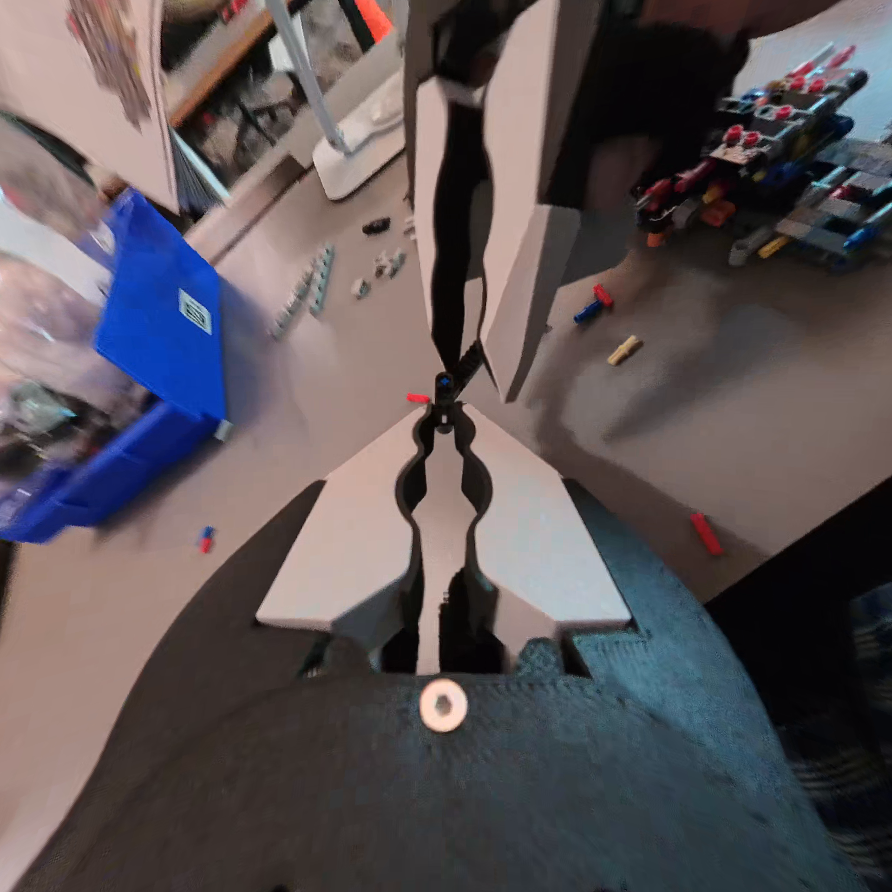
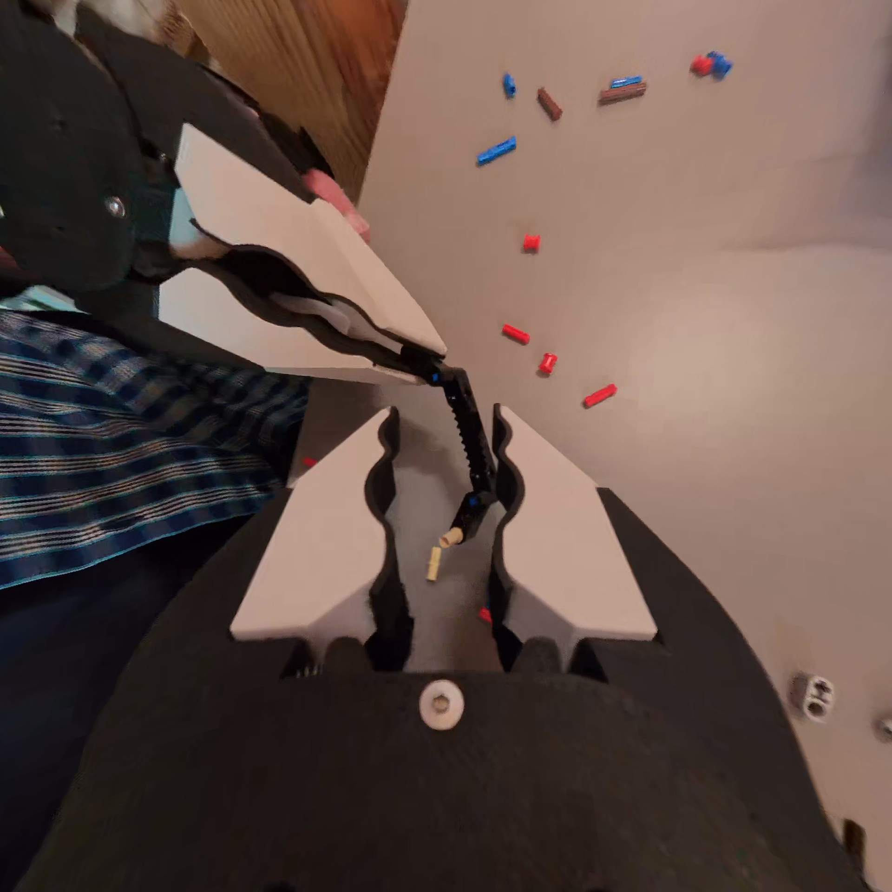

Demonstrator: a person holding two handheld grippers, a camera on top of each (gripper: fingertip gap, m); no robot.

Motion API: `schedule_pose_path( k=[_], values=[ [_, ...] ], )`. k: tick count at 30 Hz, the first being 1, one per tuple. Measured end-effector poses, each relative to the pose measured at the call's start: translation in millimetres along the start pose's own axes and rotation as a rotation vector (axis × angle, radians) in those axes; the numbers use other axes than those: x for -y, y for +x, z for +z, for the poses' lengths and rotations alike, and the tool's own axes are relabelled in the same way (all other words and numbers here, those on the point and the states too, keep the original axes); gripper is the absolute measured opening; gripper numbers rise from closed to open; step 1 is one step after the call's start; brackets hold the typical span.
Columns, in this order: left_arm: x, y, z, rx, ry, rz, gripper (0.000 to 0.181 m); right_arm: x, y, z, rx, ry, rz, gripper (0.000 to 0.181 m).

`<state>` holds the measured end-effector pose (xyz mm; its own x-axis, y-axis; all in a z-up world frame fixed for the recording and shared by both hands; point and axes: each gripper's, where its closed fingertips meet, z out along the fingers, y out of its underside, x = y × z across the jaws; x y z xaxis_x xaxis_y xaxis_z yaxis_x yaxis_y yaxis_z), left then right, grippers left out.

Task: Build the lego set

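- Left gripper: clenched on the end of a black toothed lego beam; tips pinch it at frame centre in the left wrist view.
- Right wrist view: left gripper enters from 10 o'clock with the same black beam hanging from its tips, running down toward 5 o'clock.
- Right gripper: released, jaws spread. Beam's lower part sits in the gap, close against the right finger; contact cannot be told.
- Tan pin plugged into the beam's lower end. Second tan pin just below it, loose on the table.
- Left wrist view: right gripper comes in from 12 o'clock, tips near the beam.
- Partly built lego model at 2 o'clock, well apart from both grippers.
- Blue bin at 9 o'clock, clear plastic bags in it.
- Grey beams at 11 o'clock of the left gripper.
- Loose red pins and blue pins scattered on the table from 12 to 2 o'clock in the right wrist view; brown axle among them.
- Plaid fabric at 9 o'clock in the right wrist view.
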<state>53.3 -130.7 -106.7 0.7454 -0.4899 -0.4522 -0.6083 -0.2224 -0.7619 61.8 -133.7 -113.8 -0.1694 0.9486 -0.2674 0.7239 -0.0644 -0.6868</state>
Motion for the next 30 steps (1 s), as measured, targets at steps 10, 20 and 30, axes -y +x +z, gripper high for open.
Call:
schedule_pose_path(
  k=[10, 20, 30],
  values=[
    [34.0, -4.4, -22.5, 0.081, 0.109, 0.448, 0.007, 22.9, -26.3, -15.4, 0.261, 0.15, 0.065, 0.018],
    [34.5, -9.0, -38.7, -0.149, 0.171, 0.149, 0.028, 28.7, -29.1, -16.7, 0.106, 0.168, -0.141, 0.014],
    [28.6, 5.8, -37.7, -0.508, 0.151, -0.166, 0.01, 31.4, -33.4, -16.5, -0.023, 0.157, -0.329, 0.005]
  ],
)
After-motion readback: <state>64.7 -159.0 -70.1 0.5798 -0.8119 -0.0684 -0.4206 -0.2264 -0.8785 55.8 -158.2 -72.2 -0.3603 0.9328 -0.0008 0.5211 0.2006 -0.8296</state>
